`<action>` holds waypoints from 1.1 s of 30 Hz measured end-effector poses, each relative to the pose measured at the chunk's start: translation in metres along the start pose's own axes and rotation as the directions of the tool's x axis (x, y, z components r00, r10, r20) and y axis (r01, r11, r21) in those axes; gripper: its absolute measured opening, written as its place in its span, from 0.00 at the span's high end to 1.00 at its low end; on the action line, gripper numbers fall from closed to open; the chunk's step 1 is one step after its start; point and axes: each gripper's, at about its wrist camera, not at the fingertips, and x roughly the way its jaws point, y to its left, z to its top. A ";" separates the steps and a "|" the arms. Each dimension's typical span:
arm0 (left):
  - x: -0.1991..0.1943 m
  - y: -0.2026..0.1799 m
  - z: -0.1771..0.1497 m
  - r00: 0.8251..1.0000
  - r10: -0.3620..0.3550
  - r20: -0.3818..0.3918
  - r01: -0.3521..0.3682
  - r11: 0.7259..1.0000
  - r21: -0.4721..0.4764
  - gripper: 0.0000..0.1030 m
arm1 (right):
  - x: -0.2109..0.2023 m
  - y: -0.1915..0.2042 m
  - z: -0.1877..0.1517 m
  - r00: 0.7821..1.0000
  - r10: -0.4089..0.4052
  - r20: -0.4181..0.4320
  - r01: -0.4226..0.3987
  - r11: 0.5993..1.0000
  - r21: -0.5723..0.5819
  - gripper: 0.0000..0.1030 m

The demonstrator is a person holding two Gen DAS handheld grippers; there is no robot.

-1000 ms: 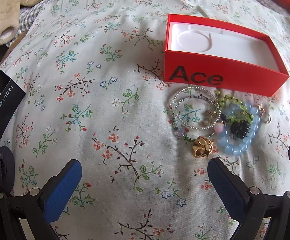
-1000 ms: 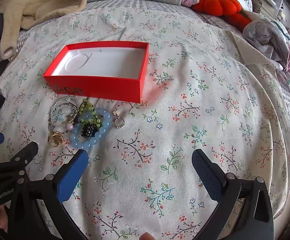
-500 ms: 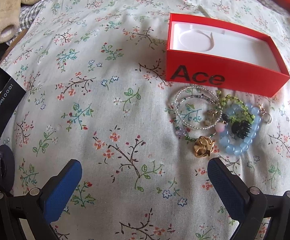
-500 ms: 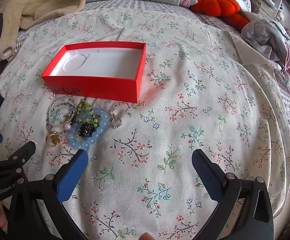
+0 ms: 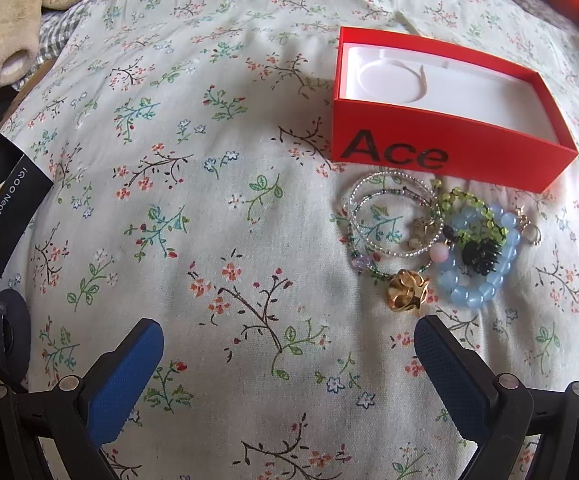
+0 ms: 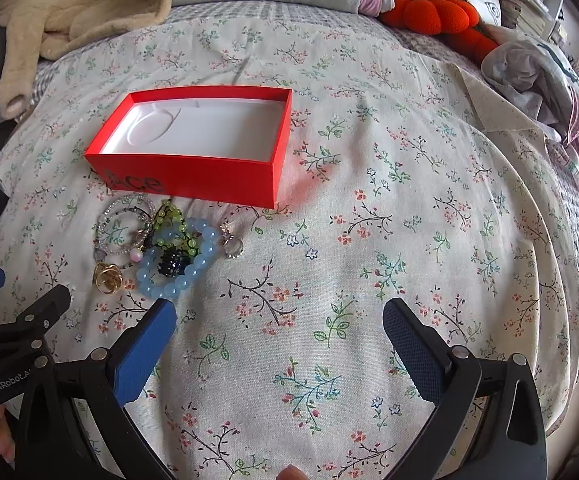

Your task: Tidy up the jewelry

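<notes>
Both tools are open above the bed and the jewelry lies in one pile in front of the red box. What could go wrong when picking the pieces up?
1. The blue bead bracelet, green bead strand and clear bead bracelets overlap, so lifting one may drag others.
2. The gold ring and silver ring are small on soft bedding; a tool may pinch cloth or miss.
3. The red box sits on soft bedding and may tip if bumped.

Jewelry pile beside open red box (empty).
</notes>
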 end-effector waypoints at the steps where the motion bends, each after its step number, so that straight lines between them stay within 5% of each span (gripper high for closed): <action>1: 0.000 0.000 0.000 1.000 0.000 0.000 0.000 1.000 0.000 0.00 | 0.000 0.000 0.000 1.000 0.000 0.000 0.000 1.000 0.001 0.00; 21: -0.005 -0.001 0.007 1.000 -0.003 0.028 0.003 1.000 -0.004 0.00 | -0.018 -0.008 0.008 0.999 0.016 0.038 -0.017 1.000 0.026 0.00; 29: -0.001 -0.008 0.031 1.000 -0.008 0.011 0.006 0.991 0.132 0.00 | -0.019 -0.004 0.035 0.997 0.074 -0.039 -0.075 0.997 -0.029 0.00; 33: 0.011 0.005 0.040 0.996 -0.087 -0.020 0.088 0.993 0.077 0.00 | 0.000 -0.012 0.044 0.982 0.151 -0.113 -0.151 0.988 0.010 0.00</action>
